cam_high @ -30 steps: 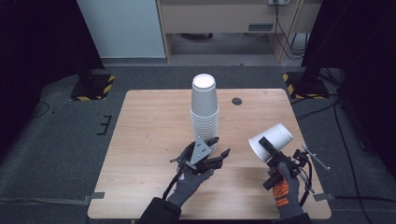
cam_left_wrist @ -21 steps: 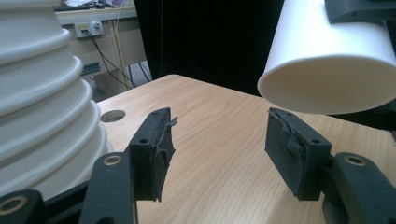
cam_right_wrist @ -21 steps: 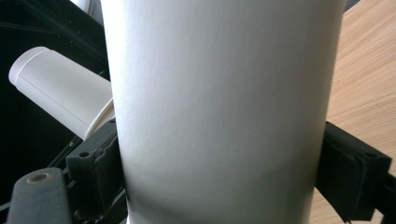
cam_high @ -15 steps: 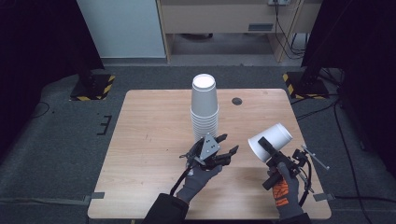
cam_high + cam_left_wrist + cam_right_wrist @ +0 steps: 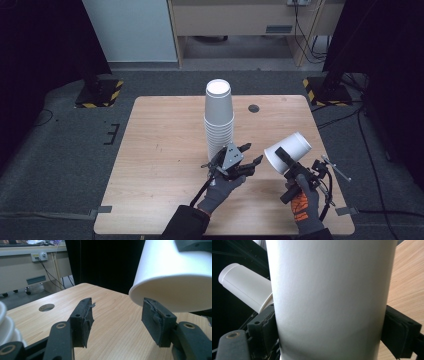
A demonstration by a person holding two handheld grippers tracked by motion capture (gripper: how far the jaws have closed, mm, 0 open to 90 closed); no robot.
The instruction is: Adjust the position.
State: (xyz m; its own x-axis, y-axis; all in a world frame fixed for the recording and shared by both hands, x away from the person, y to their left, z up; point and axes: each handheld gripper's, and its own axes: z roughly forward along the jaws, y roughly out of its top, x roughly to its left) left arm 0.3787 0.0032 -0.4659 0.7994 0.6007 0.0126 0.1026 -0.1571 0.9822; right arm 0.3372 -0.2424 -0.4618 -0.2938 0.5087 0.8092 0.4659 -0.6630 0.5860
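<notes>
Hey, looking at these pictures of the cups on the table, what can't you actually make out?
- Held cup, right gripper view: top and bottom cut off by the edges, so its mouth is unseen.
- Same cup, left gripper view: cut off by the top and right edges.
- Cup stack, high view: the left tongs hide its base; the rims are too small to count.
- Right tongs, high view: mostly hidden behind the cup.

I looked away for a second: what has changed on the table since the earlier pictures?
The left tongs, open and empty, moved right past the foot of the cup stack toward the single cup. Nothing was taken or let go. The right tongs kept still, holding that cup tilted above the table; the stack stayed put.
</notes>
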